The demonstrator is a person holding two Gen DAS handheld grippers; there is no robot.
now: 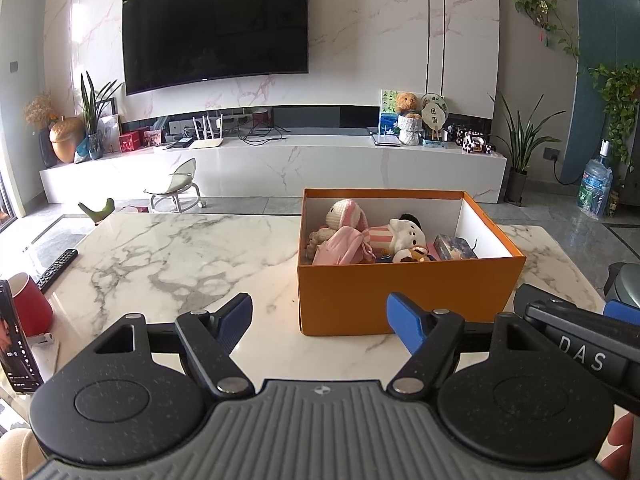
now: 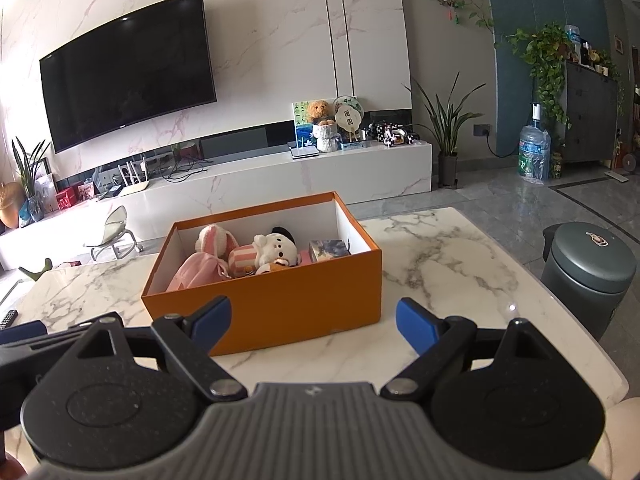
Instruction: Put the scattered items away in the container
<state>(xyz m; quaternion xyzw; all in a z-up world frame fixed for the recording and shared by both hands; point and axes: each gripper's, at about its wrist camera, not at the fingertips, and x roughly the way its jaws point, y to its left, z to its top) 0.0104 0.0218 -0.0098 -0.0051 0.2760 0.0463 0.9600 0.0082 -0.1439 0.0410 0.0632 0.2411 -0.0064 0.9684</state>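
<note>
An open orange box (image 1: 404, 292) stands on the marble table (image 1: 180, 256); it also shows in the right wrist view (image 2: 280, 312). Inside lie a pink-eared knitted bunny (image 1: 346, 216), a pink pouch (image 1: 340, 246), a white plush snowman (image 1: 406, 232) and a small blue box (image 1: 454, 248). The same toys show in the right wrist view, bunny (image 2: 216, 240), snowman (image 2: 276, 250), blue box (image 2: 328, 250). My left gripper (image 1: 320, 320) is open and empty, just in front of the box's near left corner. My right gripper (image 2: 314, 320) is open and empty in front of the box.
A TV remote (image 1: 56, 270), a red cup (image 1: 30, 304) and a phone (image 1: 16, 344) sit at the table's left edge. A grey round bin (image 2: 588, 276) stands right of the table. A TV and low marble cabinet lie beyond.
</note>
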